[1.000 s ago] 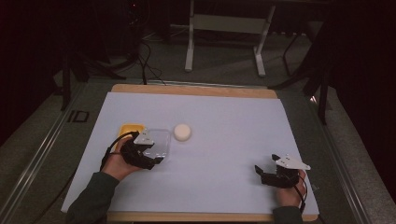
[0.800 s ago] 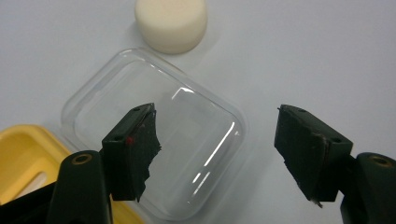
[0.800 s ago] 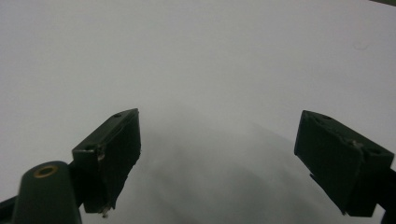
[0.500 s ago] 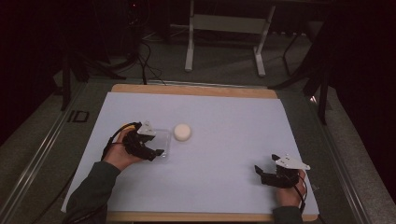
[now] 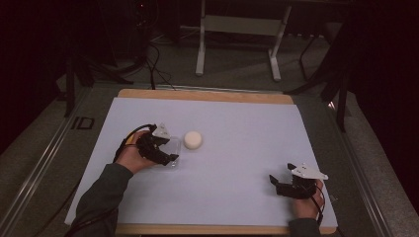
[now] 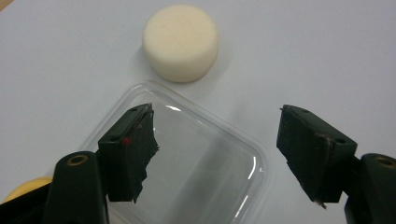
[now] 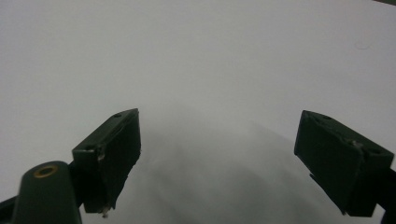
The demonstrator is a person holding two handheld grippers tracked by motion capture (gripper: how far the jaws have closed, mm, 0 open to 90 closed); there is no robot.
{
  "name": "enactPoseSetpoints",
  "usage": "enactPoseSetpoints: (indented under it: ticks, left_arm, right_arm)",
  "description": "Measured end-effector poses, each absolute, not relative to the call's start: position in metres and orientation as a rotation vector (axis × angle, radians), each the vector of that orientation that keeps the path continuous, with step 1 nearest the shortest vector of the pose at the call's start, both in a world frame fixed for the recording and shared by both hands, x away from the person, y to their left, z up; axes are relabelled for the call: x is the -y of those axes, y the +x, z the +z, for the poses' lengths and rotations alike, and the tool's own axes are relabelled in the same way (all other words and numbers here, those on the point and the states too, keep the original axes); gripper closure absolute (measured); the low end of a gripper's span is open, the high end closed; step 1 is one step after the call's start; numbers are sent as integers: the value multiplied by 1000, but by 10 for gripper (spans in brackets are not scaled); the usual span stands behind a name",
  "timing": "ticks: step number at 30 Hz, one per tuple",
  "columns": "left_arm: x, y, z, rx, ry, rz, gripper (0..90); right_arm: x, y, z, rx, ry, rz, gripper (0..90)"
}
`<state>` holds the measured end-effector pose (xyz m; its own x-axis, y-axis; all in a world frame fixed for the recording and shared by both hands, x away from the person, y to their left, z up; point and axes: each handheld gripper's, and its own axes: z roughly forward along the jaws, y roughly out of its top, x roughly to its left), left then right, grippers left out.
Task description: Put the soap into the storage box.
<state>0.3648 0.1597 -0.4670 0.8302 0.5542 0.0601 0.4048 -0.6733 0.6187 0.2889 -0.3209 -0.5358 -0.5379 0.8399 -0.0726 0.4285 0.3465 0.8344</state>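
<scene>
- While the person's left hand (image 5: 129, 158) is sitting near the left edge of the desk (image 5: 237, 148), the left gripper (image 5: 170, 153) is hovering over a clear plastic lid (image 6: 196, 163); jaws released, have just been opening, pads not pressing on anything.
- In the left gripper view the lid is lying flat on the white desk cover between and under the two black jaws, one jaw over the lid's surface, the other outside its rim.
- A white round puck (image 5: 192, 139) is sitting just beyond the lid, toward the far edge of the desk, near the lid's corner; whether touching or just apart, can't tell. In the left gripper view it (image 6: 181, 41) is lying flat face up.
- A yellow thing (image 6: 23, 189) is peeking in at the bottom left of the left gripper view, beside the lid, mostly hidden by the gripper body; can't tell what it is.
- The right gripper (image 5: 277, 183) is resting near the near right corner of the desk, held by the right hand (image 5: 307, 202), well apart from lid and puck.
- In the right gripper view its jaws are standing wide, released, bare white cover between them.
- A dark sleeve (image 5: 96, 197) is coming in from the near edge on the left side.
</scene>
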Motion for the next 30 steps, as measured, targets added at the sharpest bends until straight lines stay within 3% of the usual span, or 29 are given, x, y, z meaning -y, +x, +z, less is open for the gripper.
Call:
enactPoseSetpoints:
  ticks: [30]
  left_arm:
    - [-141, 396, -464, -742, 2461, 314, 254]
  right_arm:
    - [321, 289, -536, -2119, 1101, 1090, 145]
